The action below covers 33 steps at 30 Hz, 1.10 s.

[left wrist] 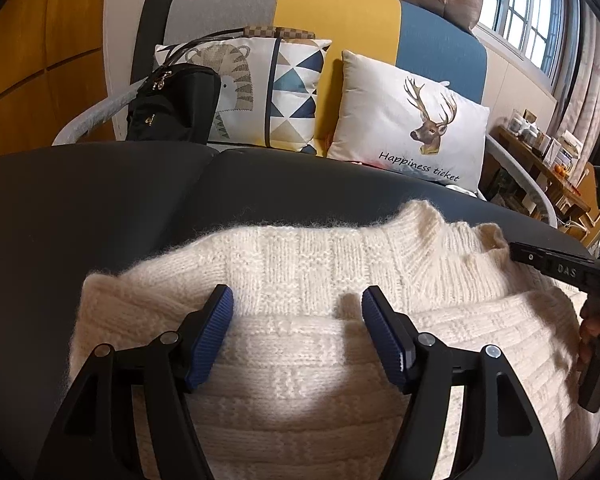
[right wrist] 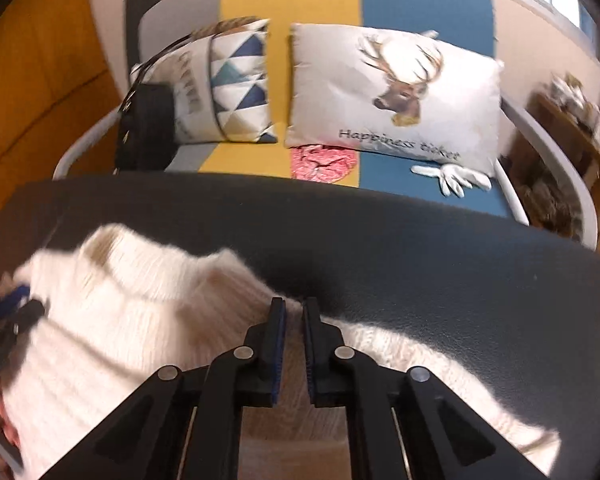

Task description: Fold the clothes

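Observation:
A cream knitted sweater [left wrist: 320, 264] lies on the dark table [left wrist: 100, 200], its collar toward the far edge. My left gripper [left wrist: 297, 300] is open just above the sweater, over the edge of a folded-over layer, holding nothing. My right gripper [right wrist: 294, 308] is nearly closed, with sweater fabric between its pads at the sweater's right shoulder edge [right wrist: 260, 292]. The right gripper also shows at the right edge of the left wrist view [left wrist: 560, 270]. The left gripper shows at the left edge of the right wrist view [right wrist: 16, 300]. The sweater [right wrist: 120, 320] is blurred there.
Behind the table [right wrist: 420, 248] stands a grey, yellow and blue sofa [left wrist: 340, 12] with a deer cushion [left wrist: 412, 120], a triangle-pattern cushion [left wrist: 292, 92] and a black bag [left wrist: 172, 104]. A wooden shelf with small items [left wrist: 540, 152] stands at the right.

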Available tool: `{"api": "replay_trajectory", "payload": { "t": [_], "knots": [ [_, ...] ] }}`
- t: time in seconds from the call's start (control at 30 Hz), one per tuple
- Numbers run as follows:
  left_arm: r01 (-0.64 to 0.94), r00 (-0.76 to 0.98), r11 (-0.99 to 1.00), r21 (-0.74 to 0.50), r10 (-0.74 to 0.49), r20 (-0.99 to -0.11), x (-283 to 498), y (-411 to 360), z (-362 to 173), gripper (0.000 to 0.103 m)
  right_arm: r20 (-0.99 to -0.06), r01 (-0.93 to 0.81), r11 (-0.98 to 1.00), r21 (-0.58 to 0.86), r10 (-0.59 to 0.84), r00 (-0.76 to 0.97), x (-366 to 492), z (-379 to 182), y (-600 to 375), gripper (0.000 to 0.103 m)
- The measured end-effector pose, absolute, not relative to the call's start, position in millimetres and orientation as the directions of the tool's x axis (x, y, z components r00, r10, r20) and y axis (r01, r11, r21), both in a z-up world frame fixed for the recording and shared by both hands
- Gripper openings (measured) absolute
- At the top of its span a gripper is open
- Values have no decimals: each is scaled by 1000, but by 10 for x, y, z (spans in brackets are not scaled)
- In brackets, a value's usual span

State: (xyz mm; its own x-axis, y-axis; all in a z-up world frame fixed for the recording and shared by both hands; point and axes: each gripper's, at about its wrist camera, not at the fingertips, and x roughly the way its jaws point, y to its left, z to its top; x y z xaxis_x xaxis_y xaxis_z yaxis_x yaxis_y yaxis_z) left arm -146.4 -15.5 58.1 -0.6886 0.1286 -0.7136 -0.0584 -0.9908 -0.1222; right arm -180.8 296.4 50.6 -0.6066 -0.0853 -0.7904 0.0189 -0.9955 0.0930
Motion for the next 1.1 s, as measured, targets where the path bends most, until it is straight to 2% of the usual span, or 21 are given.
{"api": "replay_trajectory", "payload": {
  "t": [0.17,0.23,0.3,0.4,0.5,0.63,0.8,0.87,0.97,1.1],
  "knots": [
    [-58,-689,-991,-120,127,-713,-1463,-148,588,70,-791,-27,-993,113,-74,-607,-1847,531,3029,7],
    [-58,-690,-991,-122,128,-712,-1462,-152,588,70,-789,-52,-983,177,-110,-605,-1792,608,3063,9],
    [-58,-691,-991,-118,125,-712,-1464,-149,586,70,-758,-3,-976,218,-167,-631,-1668,719,2979,13],
    [-57,-691,-992,-116,124,-712,-1465,-152,588,70,-774,100,-987,126,-161,-613,-1596,751,2716,13],
    [-57,-692,-991,-119,126,-710,-1462,-160,588,70,-816,101,-994,33,-85,-571,-1679,609,2596,11],
    [-57,-694,-992,-110,119,-710,-1457,-151,590,70,-793,46,-998,30,-52,-607,-1697,551,2633,9],
    [-56,-695,-992,-114,121,-709,-1450,-159,596,70,-767,48,-994,-101,48,-640,-1650,531,2458,9],
    [-57,-693,-992,-114,122,-710,-1455,-162,591,70,-772,48,-996,-79,30,-635,-1656,553,2491,12],
    [-64,-686,-992,-107,122,-717,-1467,-140,585,73,-791,26,-999,27,-37,-611,-1601,672,2672,15],
    [-60,-683,-997,-38,69,-727,-1429,-53,639,75,-747,-15,-985,174,-122,-653,-1132,911,2870,16]
  ]
}}
